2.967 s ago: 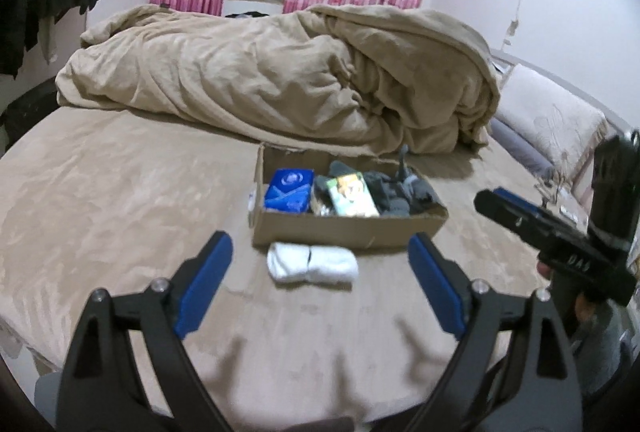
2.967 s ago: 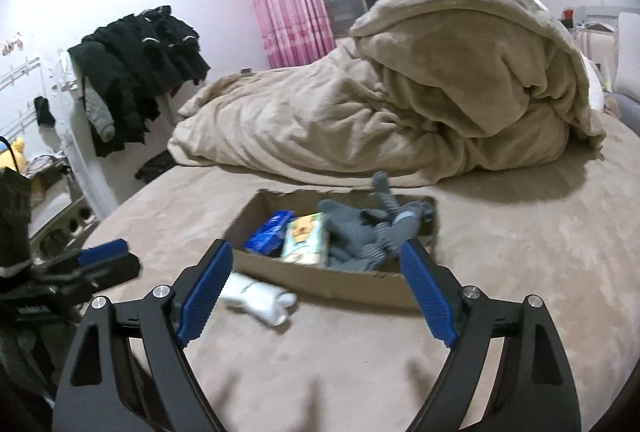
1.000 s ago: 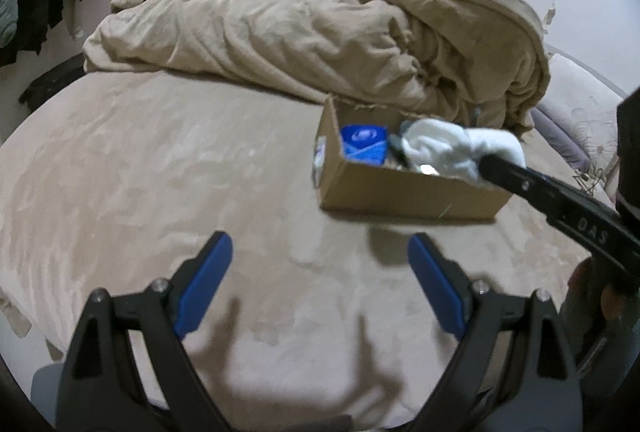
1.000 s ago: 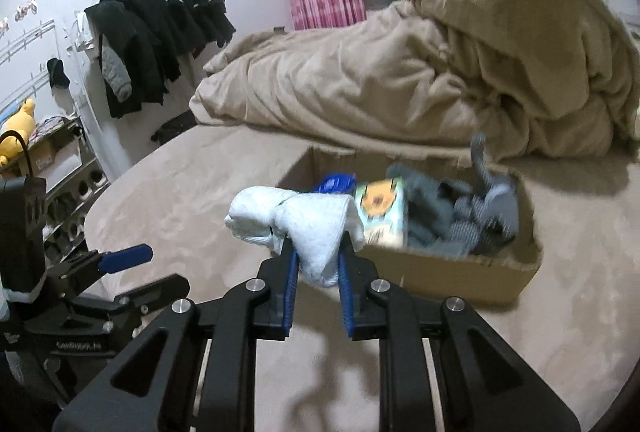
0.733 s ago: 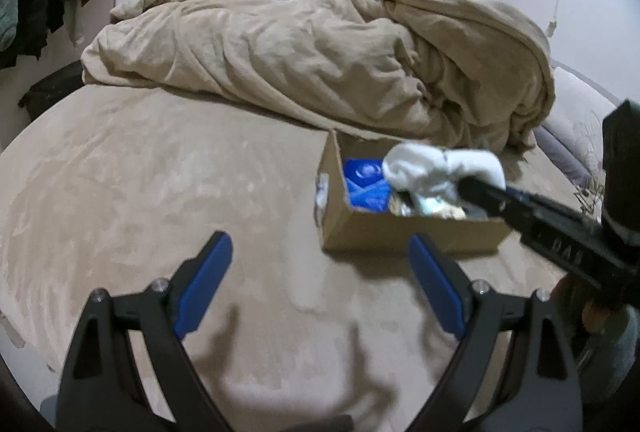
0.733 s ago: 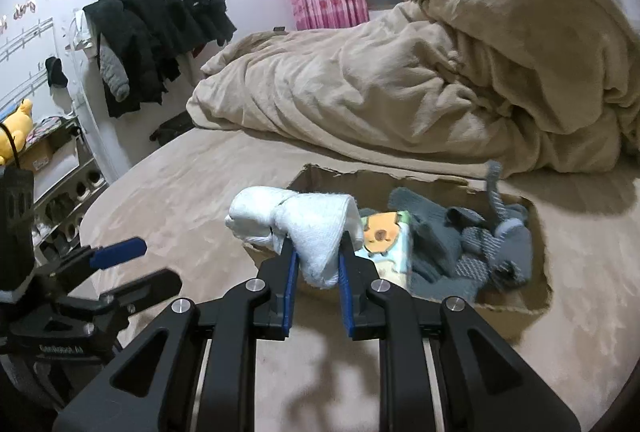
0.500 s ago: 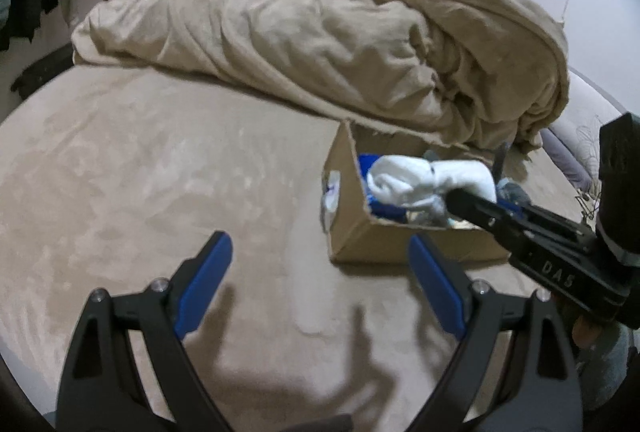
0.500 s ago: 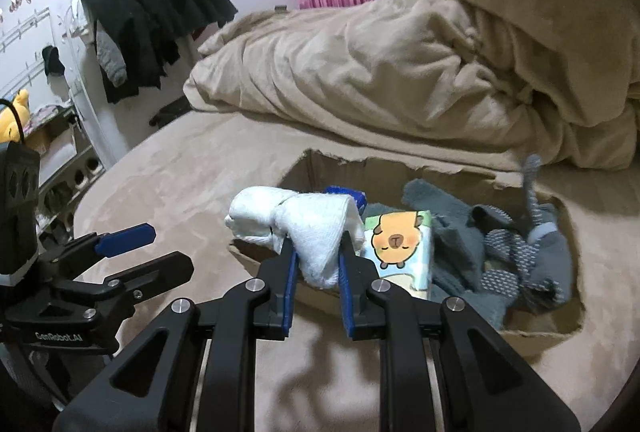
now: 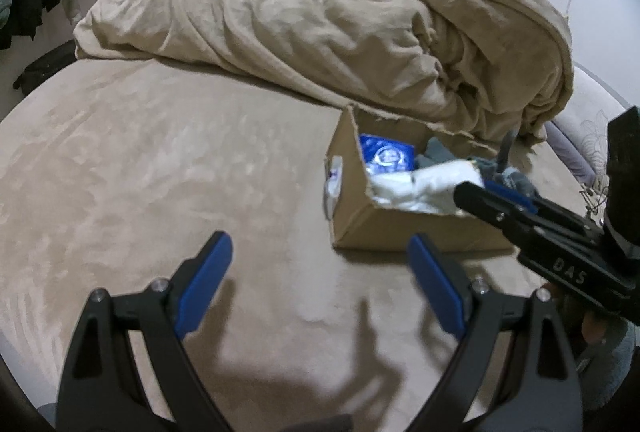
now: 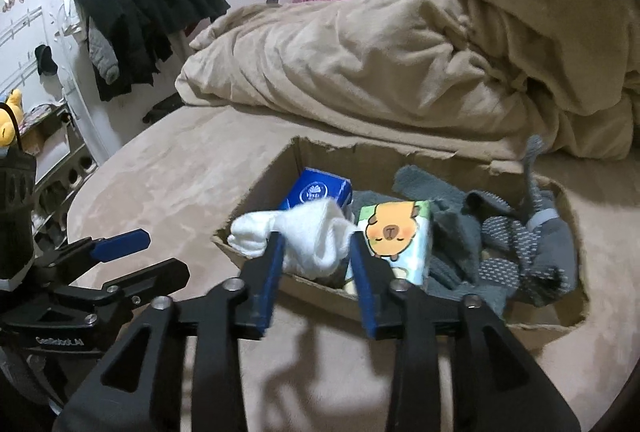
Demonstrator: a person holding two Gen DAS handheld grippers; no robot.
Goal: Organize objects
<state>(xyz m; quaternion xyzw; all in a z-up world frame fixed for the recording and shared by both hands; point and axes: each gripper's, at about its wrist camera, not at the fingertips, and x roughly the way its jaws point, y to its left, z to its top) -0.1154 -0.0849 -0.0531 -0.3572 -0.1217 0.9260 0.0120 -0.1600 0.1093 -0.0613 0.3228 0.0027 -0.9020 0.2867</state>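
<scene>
An open cardboard box (image 10: 532, 316) (image 9: 384, 228) sits on the tan bed. It holds a blue packet (image 10: 316, 189) (image 9: 386, 155), a tissue pack with a cartoon animal (image 10: 398, 236) and grey gloves (image 10: 516, 252). A white rolled sock (image 10: 304, 236) (image 9: 424, 185) lies over the box's near left corner. My right gripper (image 10: 318, 240) (image 9: 476, 191) is over that corner, its jaws parted around the sock and no longer pinching it. My left gripper (image 9: 320, 264) (image 10: 120, 240) is open and empty above the bed, left of the box.
A heaped tan duvet (image 9: 320, 43) (image 10: 420, 51) lies behind the box. Dark clothes hang on a rack (image 10: 144, 15) by the left wall, with shelves (image 10: 48, 155) beside the bed. A pillow (image 9: 592, 135) lies at the right.
My right gripper carried the sock from above the bed to over the box's near left corner and its jaws have now opened. The sock has dropped onto the box. The left gripper stayed open.
</scene>
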